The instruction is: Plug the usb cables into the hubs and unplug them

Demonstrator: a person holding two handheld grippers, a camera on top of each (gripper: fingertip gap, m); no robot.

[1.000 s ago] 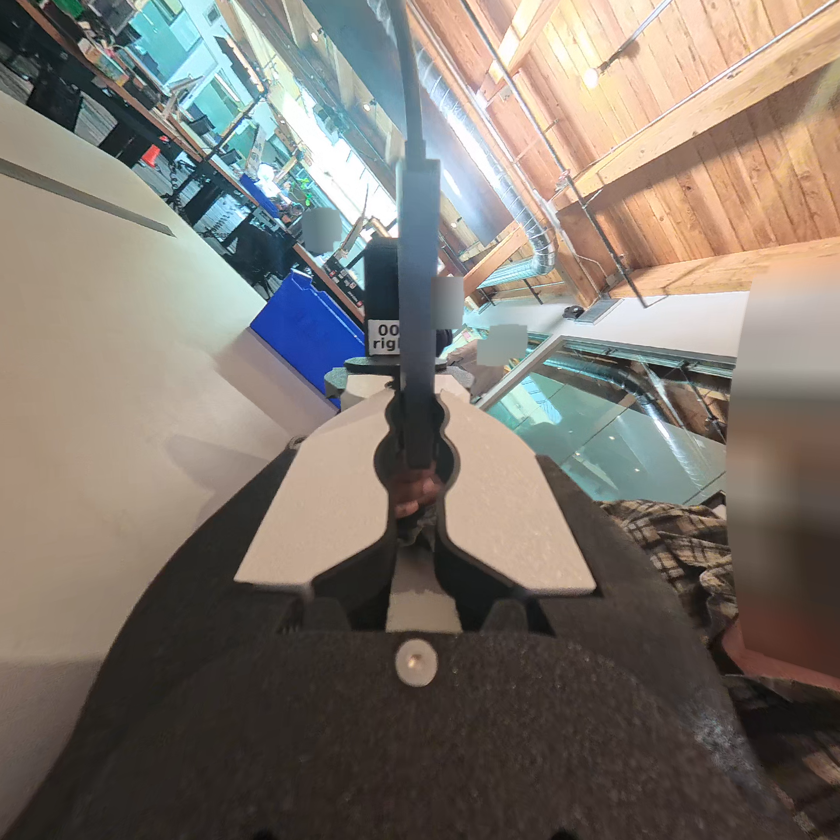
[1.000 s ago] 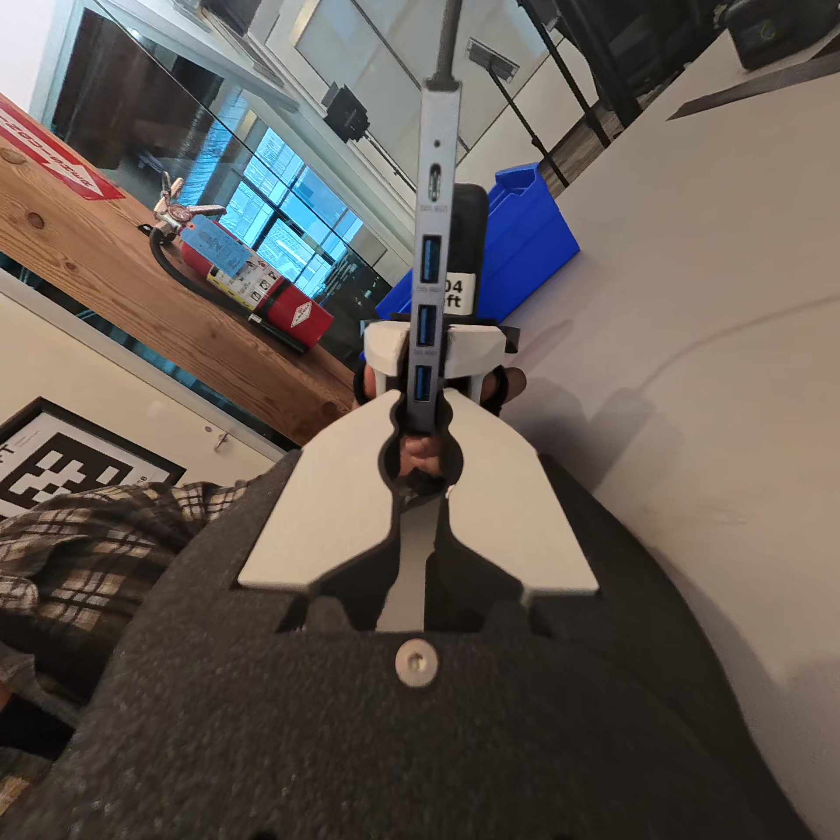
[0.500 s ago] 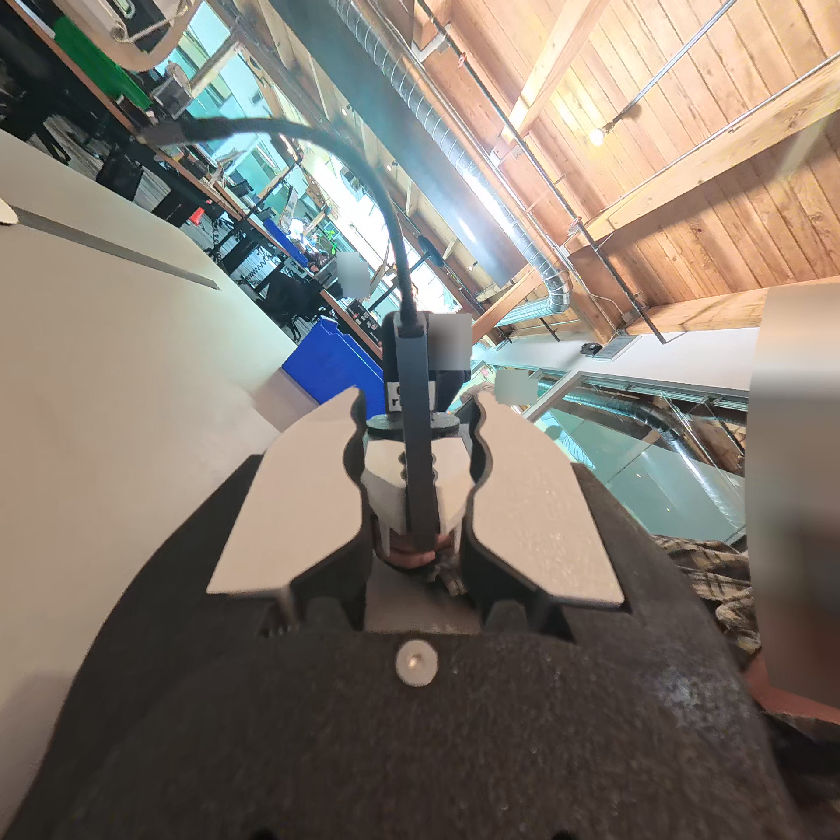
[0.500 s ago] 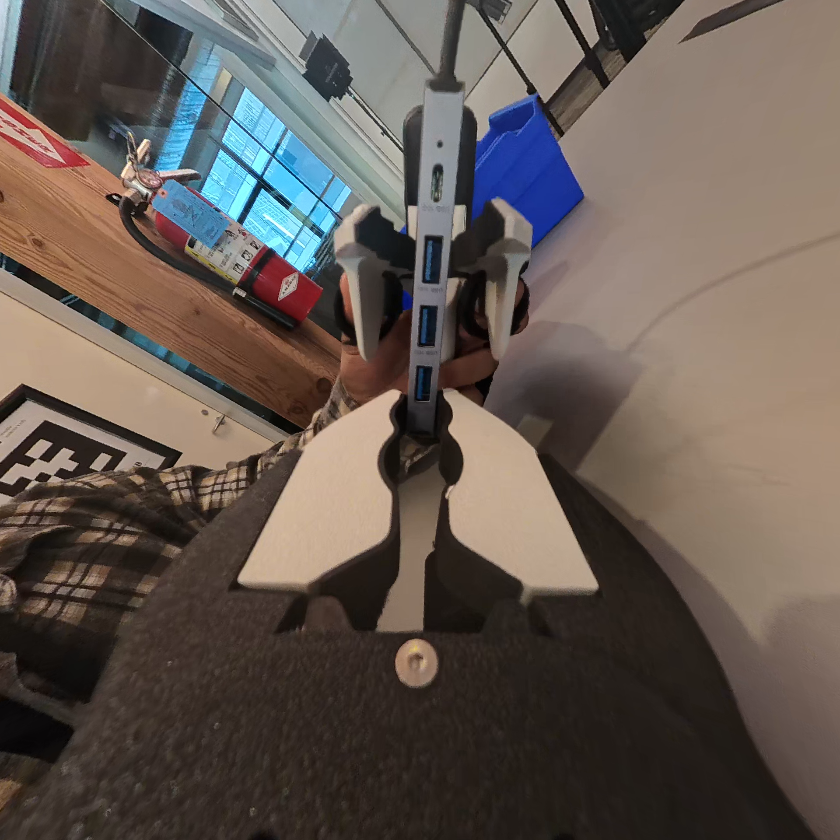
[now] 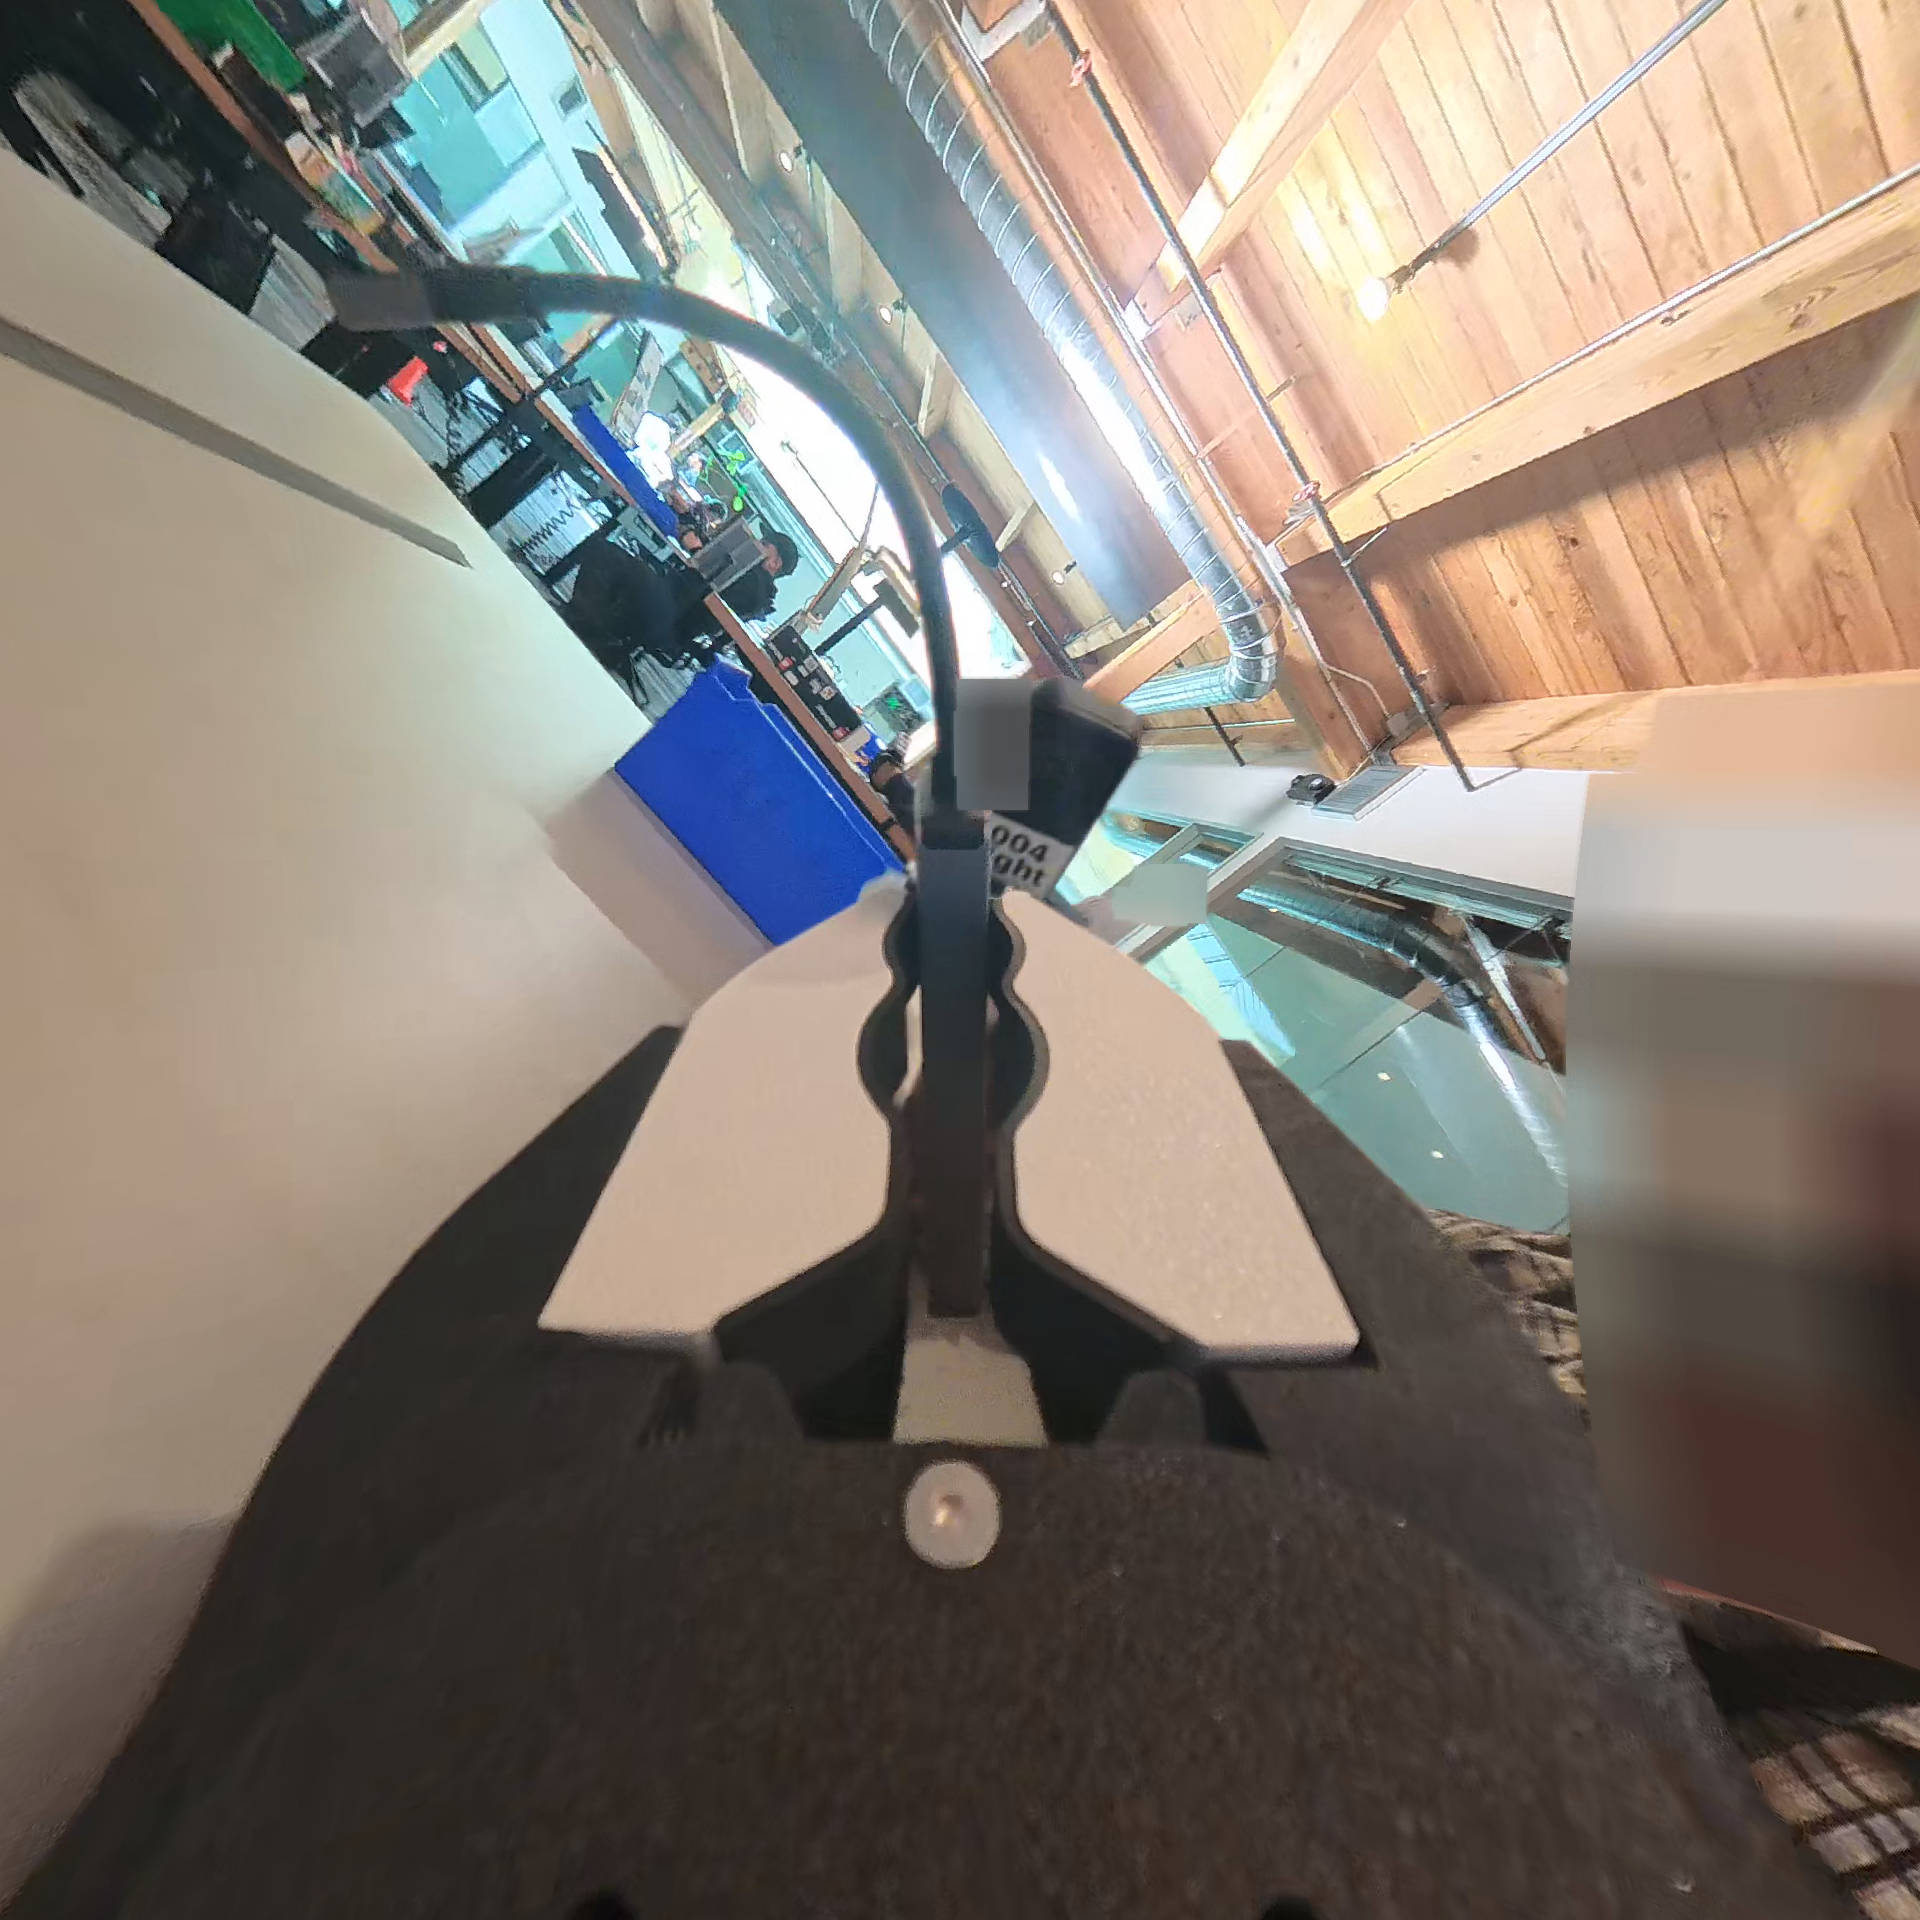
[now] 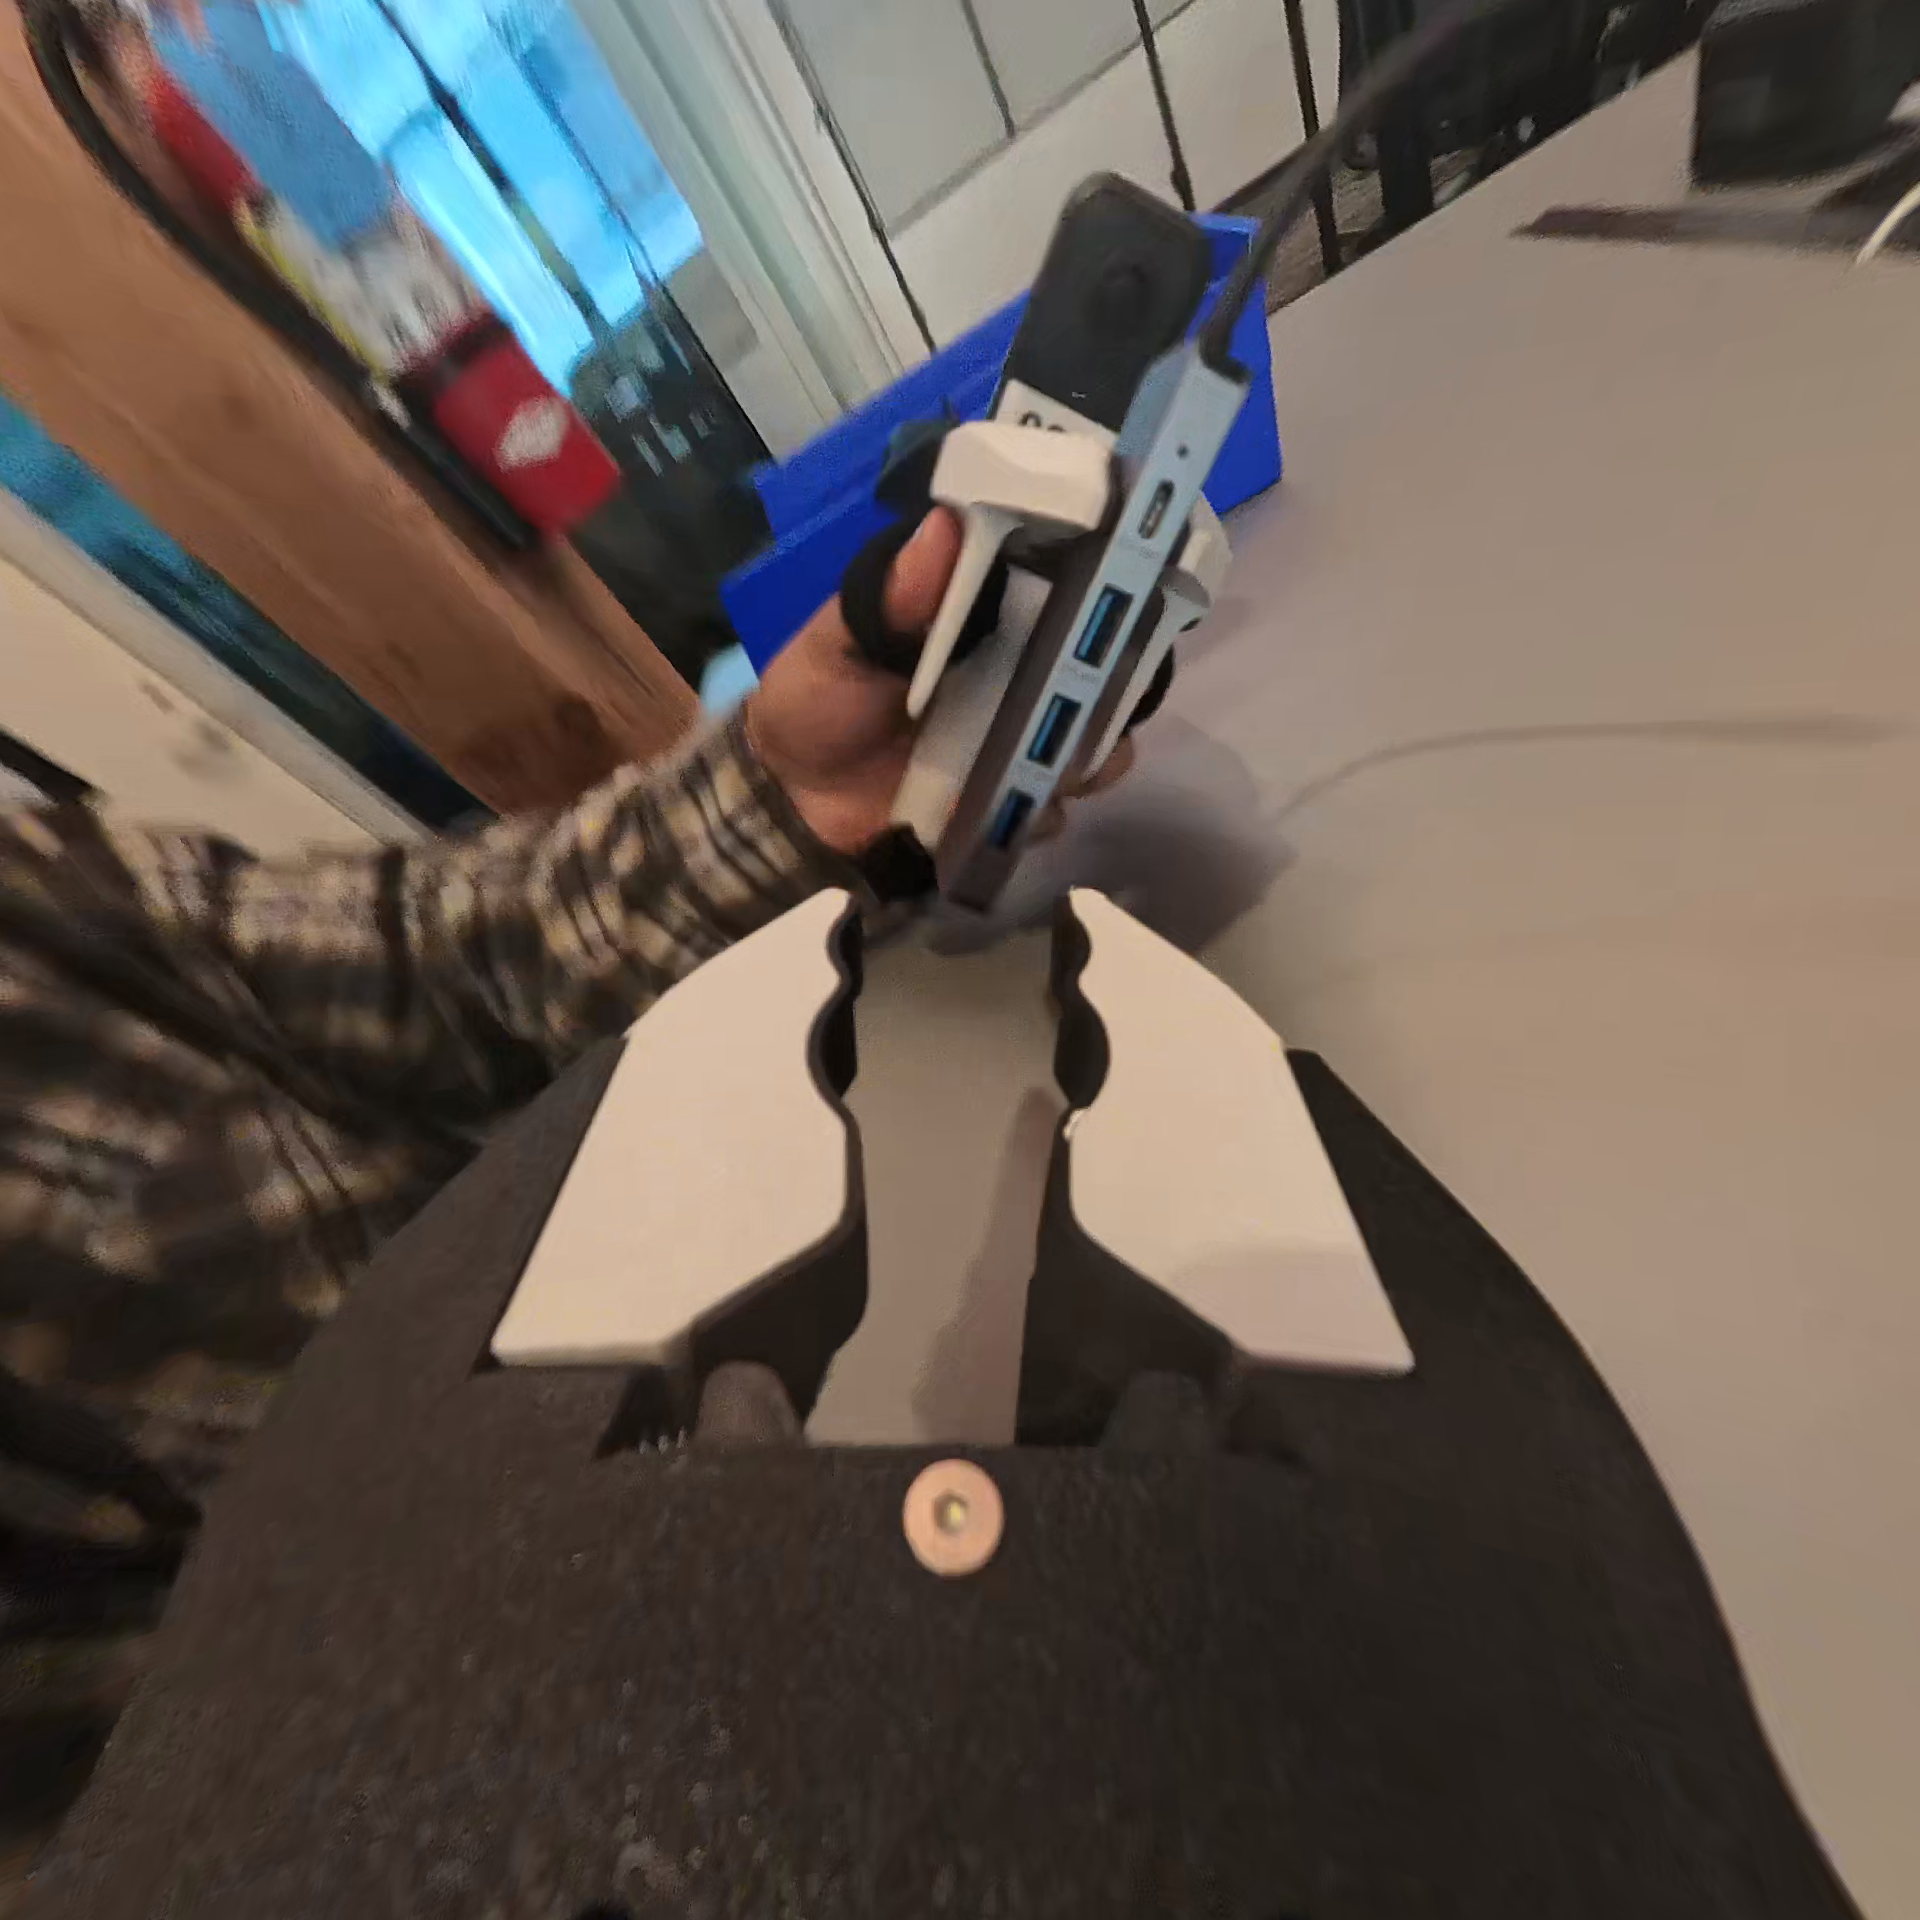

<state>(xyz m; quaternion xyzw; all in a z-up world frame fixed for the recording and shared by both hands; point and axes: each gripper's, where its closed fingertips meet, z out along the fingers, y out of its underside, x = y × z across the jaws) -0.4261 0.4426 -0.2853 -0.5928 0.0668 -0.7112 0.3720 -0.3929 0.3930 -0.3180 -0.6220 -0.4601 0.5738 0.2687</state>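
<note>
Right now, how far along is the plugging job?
Done: nothing visible; the hub shows three empty blue ports. In hand: the left gripper is shut on the hub. Left: the right gripper is open and empty, so all the plugging in and unplugging remains.

Grey USB hub (image 6: 1081, 665), blue ports showing, tilted, black cable (image 5: 831, 416) attached.

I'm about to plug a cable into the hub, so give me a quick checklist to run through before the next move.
1. Left hand-held gripper clamped on the hub: ok.
2. Right hand-held gripper open and empty: ok.
3. Hub's blue ports free: ok.
4. Ports face the right hand-held gripper: ok.
5. Loose usb cable in sight: not ok, only the hub's own lead shows.
6. Grip firm enough for insertion: cannot tell.
</note>
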